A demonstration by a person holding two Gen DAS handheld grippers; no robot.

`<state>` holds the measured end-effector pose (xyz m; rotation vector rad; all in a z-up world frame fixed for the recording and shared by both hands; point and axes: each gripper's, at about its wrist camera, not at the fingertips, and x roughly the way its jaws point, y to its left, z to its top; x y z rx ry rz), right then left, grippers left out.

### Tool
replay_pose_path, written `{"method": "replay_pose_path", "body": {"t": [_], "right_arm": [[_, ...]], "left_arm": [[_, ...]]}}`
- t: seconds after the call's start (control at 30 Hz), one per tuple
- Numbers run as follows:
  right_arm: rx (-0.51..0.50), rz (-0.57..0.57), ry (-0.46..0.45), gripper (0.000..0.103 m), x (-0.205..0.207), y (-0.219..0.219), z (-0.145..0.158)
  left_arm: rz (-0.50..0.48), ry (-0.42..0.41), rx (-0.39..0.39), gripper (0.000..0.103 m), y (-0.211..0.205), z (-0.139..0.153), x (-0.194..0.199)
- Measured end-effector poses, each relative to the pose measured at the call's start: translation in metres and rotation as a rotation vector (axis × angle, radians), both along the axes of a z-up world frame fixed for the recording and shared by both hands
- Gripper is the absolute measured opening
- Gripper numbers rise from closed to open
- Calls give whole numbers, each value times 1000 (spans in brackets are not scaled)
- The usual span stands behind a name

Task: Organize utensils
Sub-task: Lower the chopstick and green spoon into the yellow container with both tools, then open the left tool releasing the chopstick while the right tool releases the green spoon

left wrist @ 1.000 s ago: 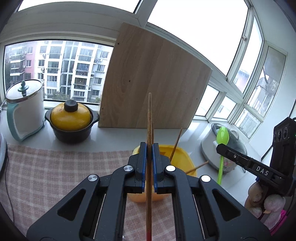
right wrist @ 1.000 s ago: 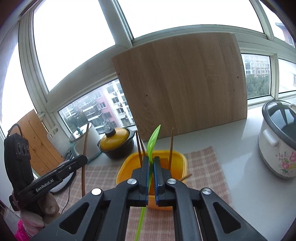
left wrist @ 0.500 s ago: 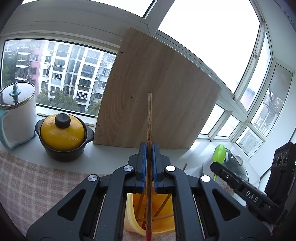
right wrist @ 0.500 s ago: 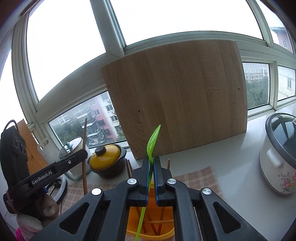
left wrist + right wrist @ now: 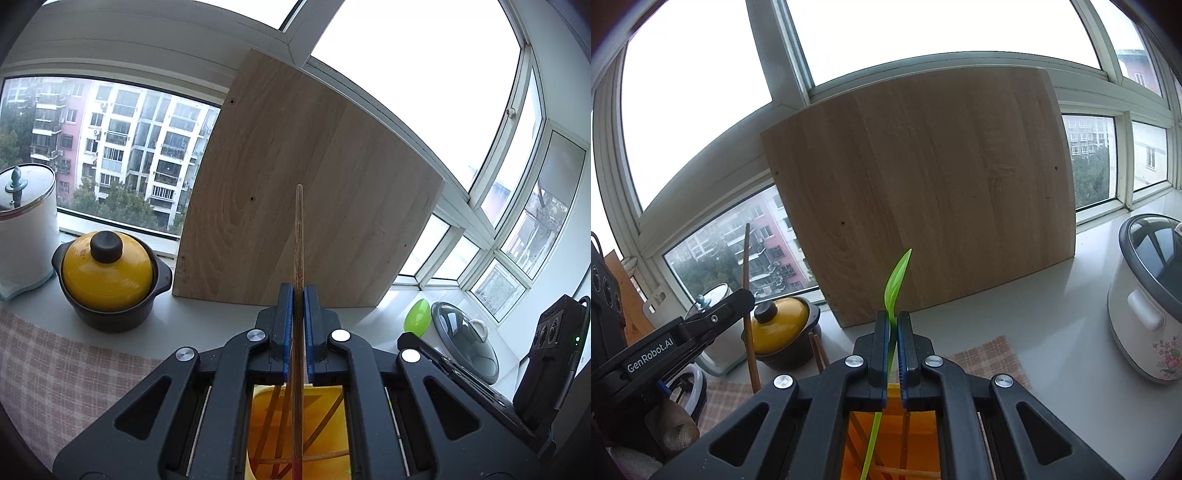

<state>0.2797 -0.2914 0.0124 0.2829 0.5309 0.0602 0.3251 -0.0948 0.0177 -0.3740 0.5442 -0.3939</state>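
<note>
Chopstick (image 5: 298,258) stands pinched between the closed jaws of the left gripper (image 5: 298,302) at frame centre, long axis vertical, tip up; a green spoon (image 5: 897,280) sits likewise in the right gripper (image 5: 894,325), bowl up. Both hang over the yellow bin (image 5: 325,424) at bottom centre, where other sticks lie; neither seems placed yet.

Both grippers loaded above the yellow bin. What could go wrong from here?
1. The left gripper pinches the wooden chopstick partway along, with a long length on each side; it may pivot or slip.
2. The right gripper grips the green plastic spoon by its thin handle, which may twist loose.
3. Both hang over the yellow bin, where chopsticks lean crosswise, so lowered utensils may snag. The grippers sit close and may collide.
</note>
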Motion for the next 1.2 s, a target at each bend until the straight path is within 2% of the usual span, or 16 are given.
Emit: {"method": "replay_pose_path", "body": {"t": [0.3,0.57,1.0,1.17,1.2], "right_arm": [[-30,21,21,2,5,8,-13],[8,86,43,2,-2,10,-19],[26,173,80,2,-39,18,-31],[41,200,93,6,-53,17,-35],[42,201,95,10,-57,16,-36]], "left_arm": [[-23,16,3,4,-3,-15,1],[-63,36,4,4,5,-16,-10],[-136,69,45,4,8,-22,-39],[-162,85,76,4,5,-21,-47],[-164,86,80,8,5,-21,-49]]}}
